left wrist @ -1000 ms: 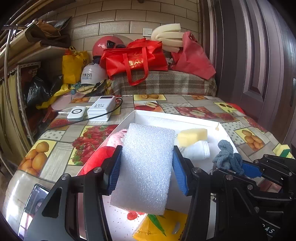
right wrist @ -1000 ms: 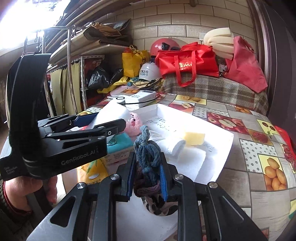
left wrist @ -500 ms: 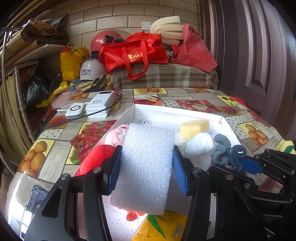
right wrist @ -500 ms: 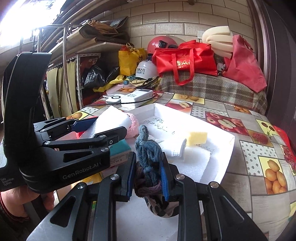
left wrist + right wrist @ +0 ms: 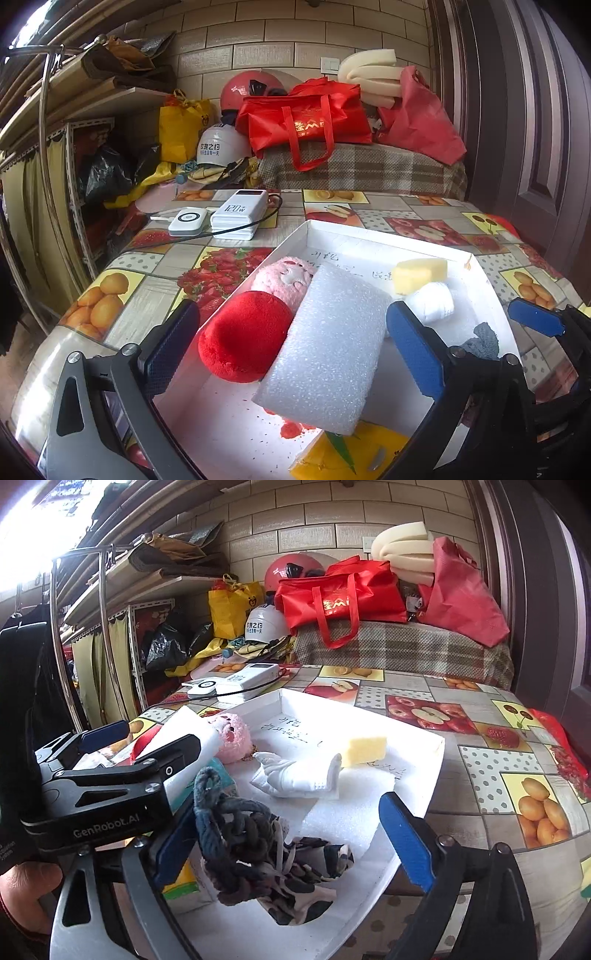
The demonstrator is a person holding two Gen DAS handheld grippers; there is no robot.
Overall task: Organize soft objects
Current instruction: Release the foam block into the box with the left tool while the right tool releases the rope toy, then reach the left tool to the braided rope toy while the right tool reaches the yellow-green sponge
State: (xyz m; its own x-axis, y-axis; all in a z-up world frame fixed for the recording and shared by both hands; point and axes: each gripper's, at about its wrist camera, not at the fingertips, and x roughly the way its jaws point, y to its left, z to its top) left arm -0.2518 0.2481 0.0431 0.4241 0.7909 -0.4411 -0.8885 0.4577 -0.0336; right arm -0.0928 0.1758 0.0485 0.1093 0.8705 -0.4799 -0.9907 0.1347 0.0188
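A white box lid (image 5: pixel 369 236) (image 5: pixel 417 805) lies on the table as a tray. My left gripper (image 5: pixel 291 347) is open around a white foam block (image 5: pixel 328 347), which rests tilted against a red plush ball (image 5: pixel 243 336) and a pink plush toy (image 5: pixel 288 277) inside the tray. My right gripper (image 5: pixel 288 834) is open around a dark blue-grey knitted bundle (image 5: pixel 236 834) lying on patterned cloth (image 5: pixel 310 882) at the tray's near edge. A yellow sponge (image 5: pixel 419 271) (image 5: pixel 364 751) and a white rolled sock (image 5: pixel 430 301) (image 5: pixel 295 779) lie further in.
A white power bank (image 5: pixel 240 214) and a charger puck (image 5: pixel 186 221) with a cable sit on the fruit-print tablecloth (image 5: pixel 517 775) behind the tray. Red bags (image 5: pixel 306 118), helmets (image 5: pixel 221 146) and foam rolls are stacked at the back. A metal rack (image 5: pixel 103 635) stands left. A dark door (image 5: pixel 535 129) stands right.
Both grippers have opened. The foam block has dropped and now leans on the red ball. The knitted bundle has dropped from the right gripper onto the cloth in the tray.
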